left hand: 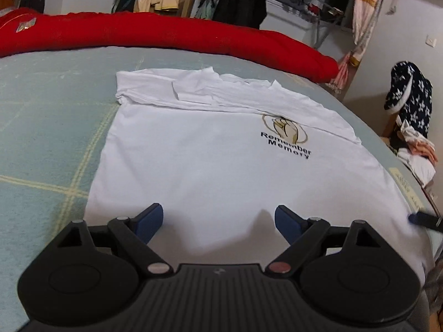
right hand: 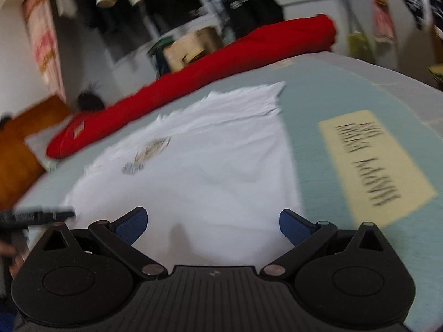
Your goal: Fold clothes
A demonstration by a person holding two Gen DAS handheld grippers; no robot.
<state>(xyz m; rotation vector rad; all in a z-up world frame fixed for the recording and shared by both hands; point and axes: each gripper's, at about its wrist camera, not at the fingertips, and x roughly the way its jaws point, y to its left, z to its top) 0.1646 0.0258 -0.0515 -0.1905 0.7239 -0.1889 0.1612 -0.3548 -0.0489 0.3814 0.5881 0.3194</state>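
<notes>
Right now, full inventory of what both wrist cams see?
T-shirt: 1, white with a printed logo, flat on the bed, far end folded over.
Bed sheet: 1, pale blue-green with cream check lines, under the T-shirt.
Label patch: 1, cream with dark lettering, on the sheet beside the T-shirt.
Red blanket: 1, rolled along the far edge of the bed.
Hanging clothes: several, dark and cream, on a rack behind the bed.
Star-print garment: 1, navy and white, off the bed's side.
Left gripper: 1, black with blue pads, open over the near hem.
Right gripper: 1, same colours, open over the near hem.
</notes>
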